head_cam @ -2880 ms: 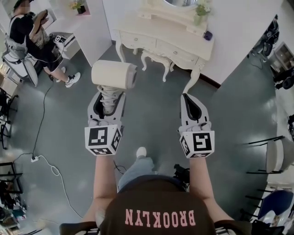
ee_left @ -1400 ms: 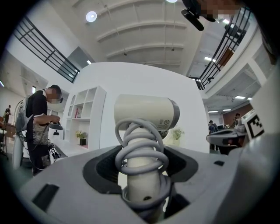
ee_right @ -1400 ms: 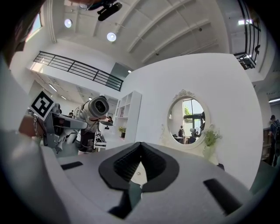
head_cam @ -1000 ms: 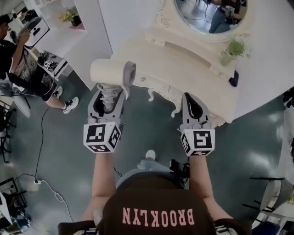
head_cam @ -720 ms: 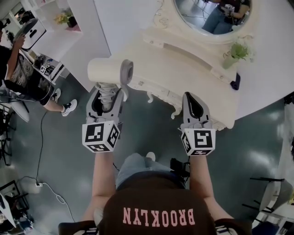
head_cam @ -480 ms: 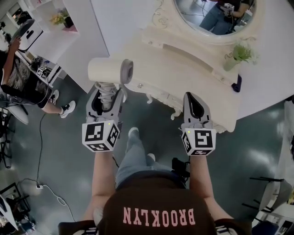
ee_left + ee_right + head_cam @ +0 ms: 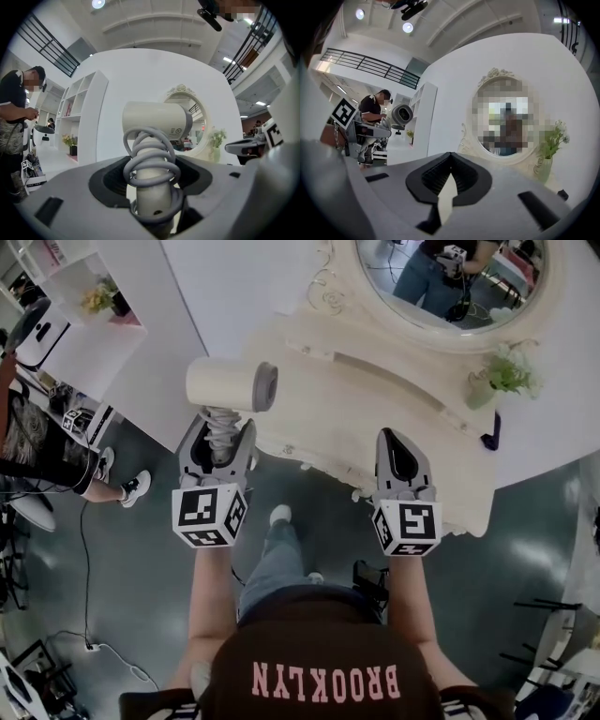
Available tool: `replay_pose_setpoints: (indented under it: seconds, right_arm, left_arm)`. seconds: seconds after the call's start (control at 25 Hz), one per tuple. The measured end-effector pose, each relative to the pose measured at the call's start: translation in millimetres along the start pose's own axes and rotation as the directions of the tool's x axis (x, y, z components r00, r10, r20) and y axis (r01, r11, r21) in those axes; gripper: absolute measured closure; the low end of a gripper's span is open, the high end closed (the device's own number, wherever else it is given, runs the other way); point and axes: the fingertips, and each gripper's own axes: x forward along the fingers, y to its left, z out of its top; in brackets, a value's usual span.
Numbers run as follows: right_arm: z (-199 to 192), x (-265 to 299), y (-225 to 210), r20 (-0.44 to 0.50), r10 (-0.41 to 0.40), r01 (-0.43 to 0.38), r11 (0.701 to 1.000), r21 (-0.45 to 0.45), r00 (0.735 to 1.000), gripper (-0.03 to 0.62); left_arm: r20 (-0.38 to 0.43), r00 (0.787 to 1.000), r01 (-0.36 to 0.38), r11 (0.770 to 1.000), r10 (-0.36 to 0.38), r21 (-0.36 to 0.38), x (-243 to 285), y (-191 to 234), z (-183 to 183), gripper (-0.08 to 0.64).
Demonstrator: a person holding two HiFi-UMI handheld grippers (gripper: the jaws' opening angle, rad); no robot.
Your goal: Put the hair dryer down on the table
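Note:
The cream hair dryer [image 7: 230, 385] has a grey rear cap and a grey cord coiled round its handle [image 7: 221, 427]. My left gripper [image 7: 221, 432] is shut on that handle and holds the dryer upright, its barrel lying across, over the left end of the cream dressing table [image 7: 375, 413]. In the left gripper view the hair dryer [image 7: 154, 123] fills the middle, the coiled handle [image 7: 151, 171] pinched between the jaws. My right gripper [image 7: 401, 448] hovers over the table's front edge, shut, with nothing in it. Its pads [image 7: 433, 176] meet at the tip.
An oval mirror [image 7: 441, 277] stands at the back of the table. A small plant in a vase [image 7: 502, 381] and a dark object [image 7: 490, 432] sit at its right end. White shelving [image 7: 84, 324] and a person [image 7: 23, 442] are at the left.
Both grippers have moved forward to the dressing table, which now lies under them. The dryer stays in the left gripper, unchanged in pose.

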Motion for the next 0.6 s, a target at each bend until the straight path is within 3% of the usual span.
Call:
replay_pose_setpoints:
  seconds: [0.32, 0.6]
  right_arm:
    - [5.6, 86.1, -4.4, -0.029, -0.054, 0.053, 0.998, -0.018, 0.998, 0.594]
    - [-16.2, 146.5, -12.1, -0.103, -0.107, 0.106, 0.994, -0.021, 0.989, 0.594]
  left_arm:
    - [-0.045, 0.996, 0.073, 0.997, -0.072, 0.017, 93.8, 44.4, -8.5, 0.288]
    - [-0.141, 0.979, 0.149, 0.989, -0.148, -0.003, 161.3, 68.8, -42.4, 0.288]
